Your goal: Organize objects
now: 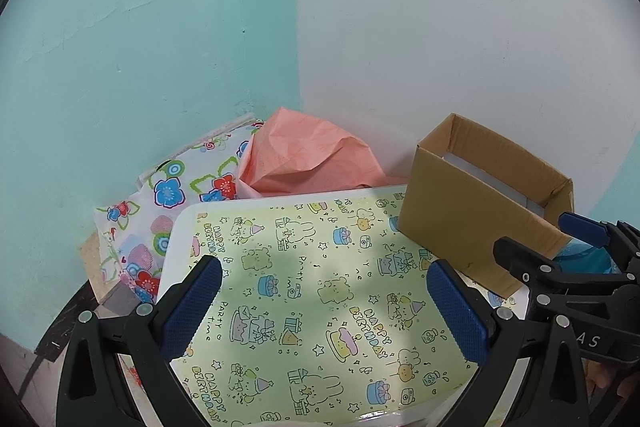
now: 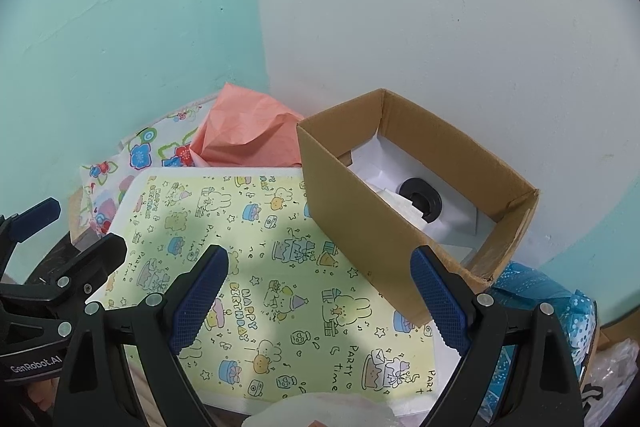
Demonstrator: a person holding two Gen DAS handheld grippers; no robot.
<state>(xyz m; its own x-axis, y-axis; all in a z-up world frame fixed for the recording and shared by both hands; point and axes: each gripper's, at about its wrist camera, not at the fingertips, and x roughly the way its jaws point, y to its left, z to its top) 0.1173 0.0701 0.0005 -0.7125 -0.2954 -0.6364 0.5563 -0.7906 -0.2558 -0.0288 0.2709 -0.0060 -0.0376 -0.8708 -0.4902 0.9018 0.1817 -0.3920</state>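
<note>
A yellow birthday-print sheet [image 1: 320,299] [image 2: 272,287] lies flat on a white board in front of me. An open cardboard box [image 1: 480,203] [image 2: 400,195] stands on its far right corner; in the right wrist view it holds white paper and a black round part [image 2: 422,199]. My left gripper [image 1: 324,303] hangs open over the sheet with nothing between its fingers. My right gripper [image 2: 320,295] is open too, above the sheet, just in front of the box. Each gripper shows at the edge of the other's view.
Crumpled pink paper [image 1: 308,155] [image 2: 244,135] and floral wrapping paper [image 1: 172,195] [image 2: 148,155] are piled in the corner against the teal and white walls. Blue dotted wrapping [image 2: 560,315] lies to the right of the box. A clear plastic bag [image 2: 616,371] sits at far right.
</note>
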